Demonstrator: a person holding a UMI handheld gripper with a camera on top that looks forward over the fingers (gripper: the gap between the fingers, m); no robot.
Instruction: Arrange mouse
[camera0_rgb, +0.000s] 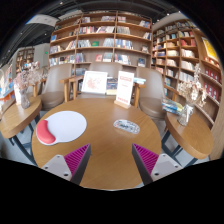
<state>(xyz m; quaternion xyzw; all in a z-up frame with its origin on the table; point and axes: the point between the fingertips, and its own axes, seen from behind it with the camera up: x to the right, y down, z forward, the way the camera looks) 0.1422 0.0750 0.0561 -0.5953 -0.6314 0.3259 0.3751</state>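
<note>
Approach step: with jaws spread and empty over the round wooden worktop (100, 150), steer toward the small grey-white mouse (126, 126), well apart from the white oval mouse pad with red wrist rest (63, 126), and centre it between the pink finger pads (146, 158) before closing.

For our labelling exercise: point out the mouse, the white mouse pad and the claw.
mouse (126, 125), gripper view, its top.
white mouse pad (67, 125), gripper view, its centre.
claw (110, 160), gripper view, midway between its open fingertips.

A white mouse pad (66, 125) with a red wrist rest (45, 133) lies on the brown wooden table (105, 150).
</note>
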